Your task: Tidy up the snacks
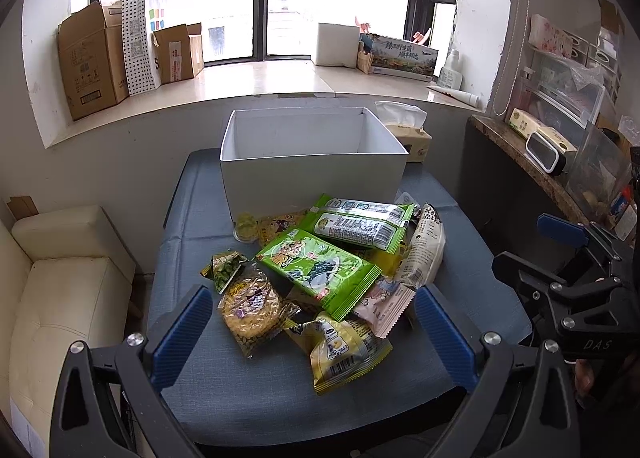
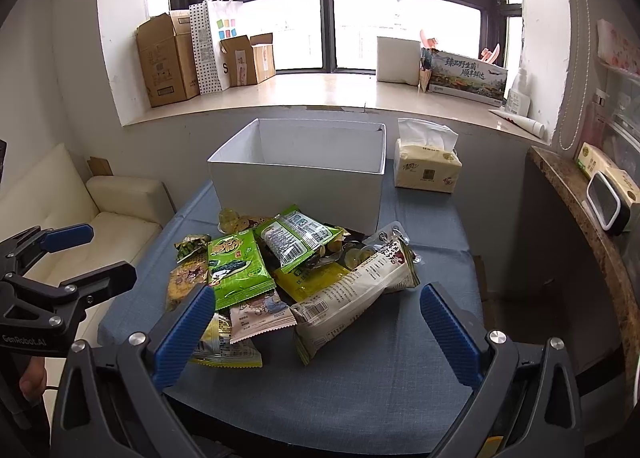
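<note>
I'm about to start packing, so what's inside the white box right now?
The white box shows only bare white inner walls, with no snack above the rim. Its floor is hidden by the front wall.

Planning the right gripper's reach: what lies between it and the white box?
In the right wrist view, the snack pile fills the stretch from the right gripper to the white box, the long white packet nearest.

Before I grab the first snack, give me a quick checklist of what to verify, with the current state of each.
1. Left gripper open, holding nothing: ok.
2. Right gripper open, holding nothing: ok.
3. White box open at the top: ok.
4. White box has room inside: cannot tell, its floor is hidden.
5. Snack pile in front of both grippers: ok.
6. Snacks lie separately: not ok, packets overlap.
</note>
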